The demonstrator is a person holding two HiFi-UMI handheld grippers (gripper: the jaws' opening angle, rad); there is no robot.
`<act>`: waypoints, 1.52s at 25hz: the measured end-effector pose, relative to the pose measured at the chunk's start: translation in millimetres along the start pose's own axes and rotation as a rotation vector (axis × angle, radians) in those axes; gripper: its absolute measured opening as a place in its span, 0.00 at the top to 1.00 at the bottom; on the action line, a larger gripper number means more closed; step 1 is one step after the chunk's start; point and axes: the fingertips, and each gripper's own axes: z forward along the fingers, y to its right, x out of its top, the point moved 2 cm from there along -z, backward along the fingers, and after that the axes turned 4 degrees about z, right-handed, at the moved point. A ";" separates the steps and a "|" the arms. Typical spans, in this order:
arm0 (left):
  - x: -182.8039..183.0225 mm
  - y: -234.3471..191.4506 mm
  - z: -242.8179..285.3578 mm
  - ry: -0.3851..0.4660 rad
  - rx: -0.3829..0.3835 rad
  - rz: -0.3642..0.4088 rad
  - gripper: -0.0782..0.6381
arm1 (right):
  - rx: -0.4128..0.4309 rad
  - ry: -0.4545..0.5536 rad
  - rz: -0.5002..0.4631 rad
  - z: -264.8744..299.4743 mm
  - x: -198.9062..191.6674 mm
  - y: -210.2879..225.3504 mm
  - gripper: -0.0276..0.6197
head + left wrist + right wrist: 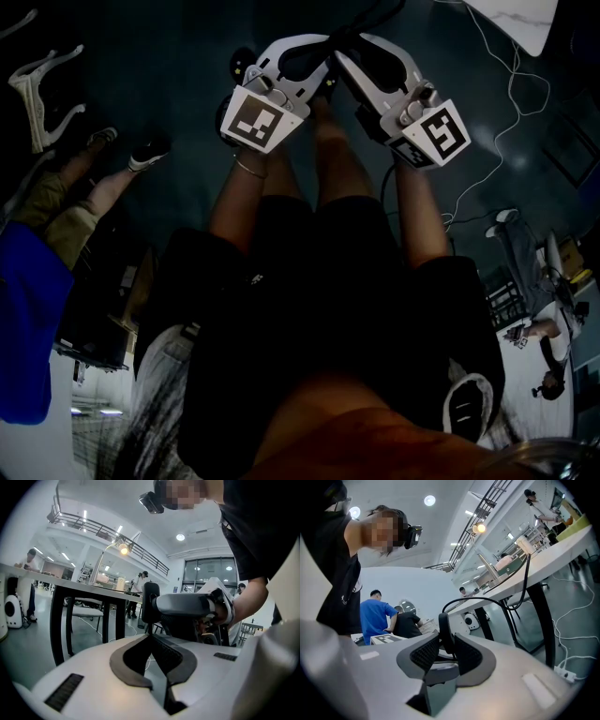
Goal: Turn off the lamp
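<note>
The lamp [123, 549] glows on a curved arm above the dark-legged table [70, 586]; the right gripper view has the lit lamp [479, 528] over the white table [543, 550]. Its black cord [487, 600] loops down to a black inline switch [442, 629]. My right gripper [442, 645] is shut on that switch, one pad on each side. My left gripper [150, 638] is closed at the tips on the thin cord just under the switch [150, 603]. In the dark head view the left gripper [317, 58] and the right gripper [351, 60] meet tip to tip in front of my knees.
A white power strip [565, 672] and white cables [507, 103] lie on the floor by the table legs. A person in blue [377, 618] and others stand behind. A small white device [11, 607] sits on the floor at the left. Several people work at distant benches.
</note>
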 end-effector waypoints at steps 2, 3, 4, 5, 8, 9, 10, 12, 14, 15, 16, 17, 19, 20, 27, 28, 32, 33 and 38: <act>-0.9 0.3 -0.5 -0.006 -0.001 0.005 0.87 | 0.001 0.001 0.007 -0.2 0.0 0.5 0.81; -1.0 0.6 -0.5 -0.008 -0.003 0.009 0.87 | 0.001 0.002 0.010 -0.4 0.2 0.6 0.81; -0.8 1.0 -0.4 -0.007 -0.004 0.014 0.87 | 0.001 0.002 0.014 -0.4 0.7 0.7 0.82; -0.2 1.3 -0.5 -0.004 -0.004 0.017 0.87 | 0.002 0.004 0.017 -0.5 1.3 0.7 0.82; 0.6 2.2 -1.4 0.000 -0.002 0.010 0.87 | 0.003 0.007 0.018 -1.2 2.0 1.8 0.82; 0.5 2.5 -1.6 0.001 -0.001 0.007 0.87 | 0.002 0.005 0.017 -1.3 1.8 2.0 0.82; 0.4 2.6 -1.8 0.002 0.000 0.005 0.87 | 0.002 0.003 0.014 -1.3 1.6 2.1 0.82; -0.1 2.4 -1.8 -0.001 -0.001 0.005 0.87 | 0.003 0.001 0.012 -1.2 1.7 2.0 0.83; -0.2 2.4 -1.4 -0.004 -0.004 0.007 0.87 | 0.005 0.007 0.021 -1.0 2.9 1.7 0.83; 0.0 2.4 -1.3 -0.004 -0.005 0.007 0.87 | 0.003 0.010 0.026 -0.8 3.4 2.0 0.83; 0.3 2.4 -1.3 -0.002 -0.005 0.006 0.87 | -0.003 0.009 0.026 -1.0 3.1 3.2 0.83; 0.9 2.6 -1.3 0.000 -0.006 0.006 0.87 | -0.011 0.008 0.023 -1.5 2.8 4.7 0.84; 2.7 3.5 -1.2 0.007 -0.006 0.009 0.87 | -0.009 0.018 0.021 -2.6 4.6 5.1 0.86; 3.5 3.9 -1.1 0.012 -0.005 0.009 0.87 | 0.001 0.026 0.020 -3.2 5.8 4.0 0.86; 1.9 5.0 -0.3 0.015 -0.010 0.008 0.87 | -0.002 0.027 0.051 -4.2 5.0 6.0 0.86; 2.1 5.3 -0.5 0.016 -0.009 0.006 0.87 | 0.000 0.030 0.055 -4.5 5.2 5.7 0.86; 1.0 5.7 -1.4 0.016 -0.009 0.002 0.87 | 0.000 0.024 0.059 -4.1 4.1 5.0 0.86; 0.1 5.7 -1.5 0.013 -0.010 0.001 0.87 | -0.002 0.018 0.056 -3.9 3.1 5.3 0.86; -7.4 6.2 -2.2 -0.002 -0.016 -0.014 0.87 | -0.003 0.005 0.061 -3.2 -3.1 6.7 0.86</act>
